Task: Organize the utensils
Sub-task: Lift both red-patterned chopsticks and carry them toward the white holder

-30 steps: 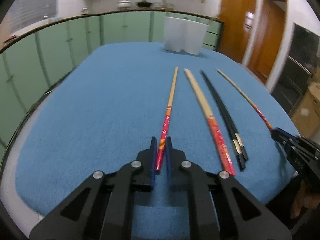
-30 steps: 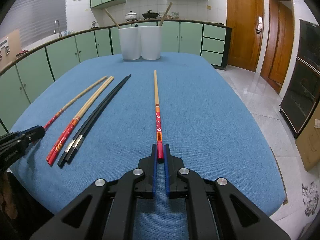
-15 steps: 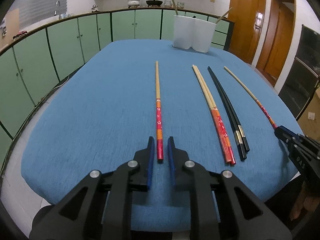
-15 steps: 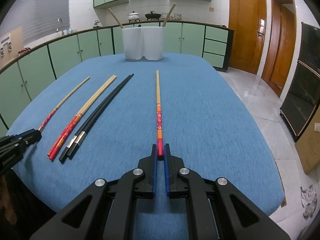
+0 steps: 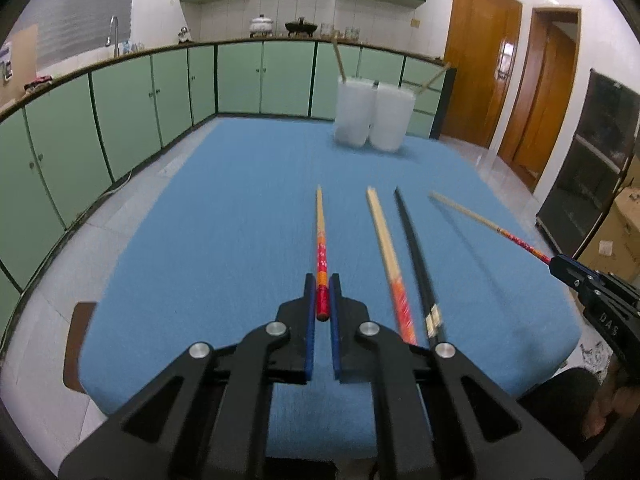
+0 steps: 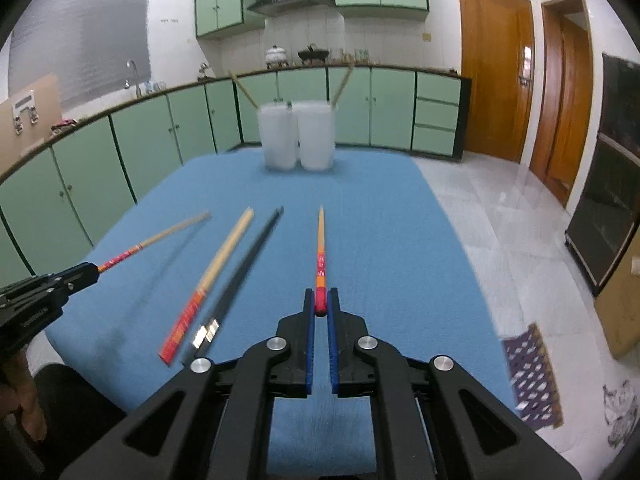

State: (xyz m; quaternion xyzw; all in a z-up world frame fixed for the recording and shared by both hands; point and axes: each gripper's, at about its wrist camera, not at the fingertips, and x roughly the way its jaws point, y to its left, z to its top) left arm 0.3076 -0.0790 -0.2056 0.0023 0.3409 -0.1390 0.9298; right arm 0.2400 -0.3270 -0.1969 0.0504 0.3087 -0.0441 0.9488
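My left gripper (image 5: 322,286) is shut on the red end of a red-and-wood chopstick (image 5: 320,240) and holds it raised above the blue table (image 5: 224,216). My right gripper (image 6: 320,300) is shut on a matching chopstick (image 6: 320,252), also lifted. Each gripper shows in the other's view, the left one (image 6: 86,272) at the left edge and the right one (image 5: 560,266) at the right edge. Between them a wooden orange-ended pair (image 5: 388,256) and a black pair (image 5: 416,256) lie on the table. Two white holders (image 6: 296,138) stand at the far end, each with a chopstick in it.
Green cabinets (image 5: 120,100) run along the left and back walls. Wooden doors (image 6: 496,72) stand at the right. A patterned mat (image 6: 528,368) lies on the tiled floor to the right of the table. A cardboard box (image 5: 612,236) sits at the far right.
Both grippers have lifted off the table with their chopsticks and tilted up. The left gripper's jaws have closed on its chopstick. The two pairs on the table have not moved.
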